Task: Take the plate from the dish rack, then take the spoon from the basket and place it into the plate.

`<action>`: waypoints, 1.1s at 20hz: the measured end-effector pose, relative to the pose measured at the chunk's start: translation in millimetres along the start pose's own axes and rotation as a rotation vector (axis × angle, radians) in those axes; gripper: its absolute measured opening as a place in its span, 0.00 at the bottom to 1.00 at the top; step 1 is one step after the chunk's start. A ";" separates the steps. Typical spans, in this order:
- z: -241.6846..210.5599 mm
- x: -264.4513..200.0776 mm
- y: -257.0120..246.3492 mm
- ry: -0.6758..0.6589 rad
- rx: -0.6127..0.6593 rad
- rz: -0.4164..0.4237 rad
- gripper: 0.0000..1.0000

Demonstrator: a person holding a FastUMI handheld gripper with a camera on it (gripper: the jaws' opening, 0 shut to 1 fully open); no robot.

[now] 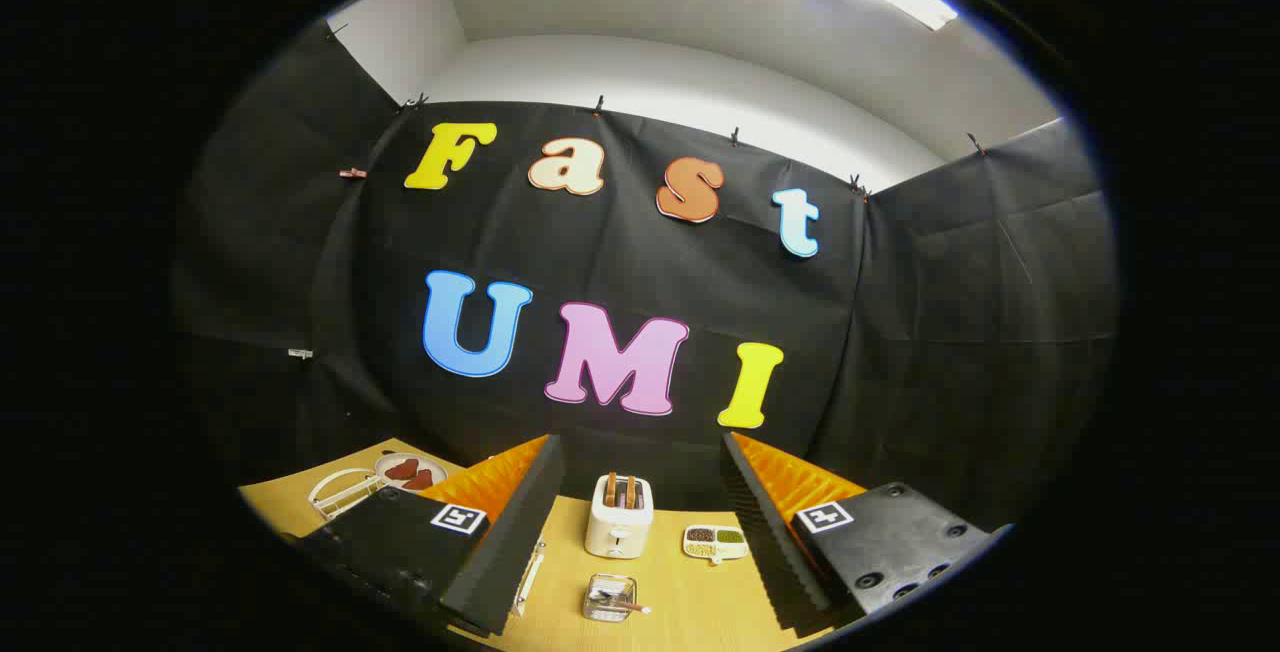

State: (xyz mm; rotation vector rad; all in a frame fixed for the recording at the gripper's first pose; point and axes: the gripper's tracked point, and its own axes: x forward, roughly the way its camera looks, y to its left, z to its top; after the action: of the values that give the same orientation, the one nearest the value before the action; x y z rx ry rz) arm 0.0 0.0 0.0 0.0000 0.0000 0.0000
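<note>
My gripper (641, 444) is open, its two fingers spread wide above the wooden table (690, 607) with nothing between them. A small clear basket (609, 596) stands on the table between the fingers, close to me, and the spoon (622, 605) lies in it. Off to the left, beyond the left finger, a white wire dish rack (340, 492) holds the plate (410, 472), which is white with dark red patches. The left finger hides the rack's near side.
A white toaster (619, 517) with two slices in it stands between the fingers, beyond the basket. To its right lies a small divided dish (716, 542) of beans. The booth's black cloth wall rises behind the table.
</note>
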 end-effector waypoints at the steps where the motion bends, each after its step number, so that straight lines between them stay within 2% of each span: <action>1: -0.7 0.5 0.3 0.001 -0.004 0.004 0.95; 8: -3.5 4.3 5.5 0.008 0.006 0.015 0.95; 14: -12.0 7.5 -0.2 0.024 -0.015 -0.017 0.97; 22: -37.3 21.8 16.0 0.120 -0.017 0.013 0.97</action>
State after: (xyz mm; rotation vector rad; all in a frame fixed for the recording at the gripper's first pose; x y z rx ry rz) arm 21.8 16.0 -37.3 -0.0167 0.1199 0.0131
